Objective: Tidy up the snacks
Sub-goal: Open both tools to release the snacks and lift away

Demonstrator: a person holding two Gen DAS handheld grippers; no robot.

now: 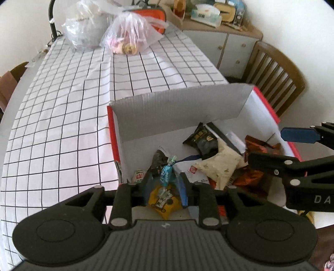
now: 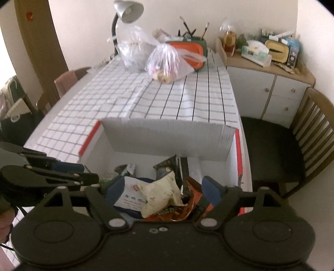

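A white cardboard box with red edges (image 1: 179, 112) (image 2: 167, 133) sits on the checked tablecloth and holds several snack packets. My left gripper (image 1: 166, 177) is over the box's near left part, its fingers close on either side of a small blue candy packet (image 1: 166, 174), above a yellow packet (image 1: 165, 203). My right gripper (image 2: 165, 187) is open over the box's near right part, its blue-padded fingers wide on either side of a cream packet (image 2: 160, 191) and an orange packet (image 2: 187, 208). A black packet (image 1: 200, 139) lies further back.
Two tied clear plastic bags (image 1: 129, 35) (image 2: 167, 62) and an orange-and-green case (image 2: 187, 49) stand at the table's far end beside a desk lamp (image 2: 127, 10). A wooden chair (image 2: 292, 141) and a cabinet (image 2: 269, 87) stand right of the table.
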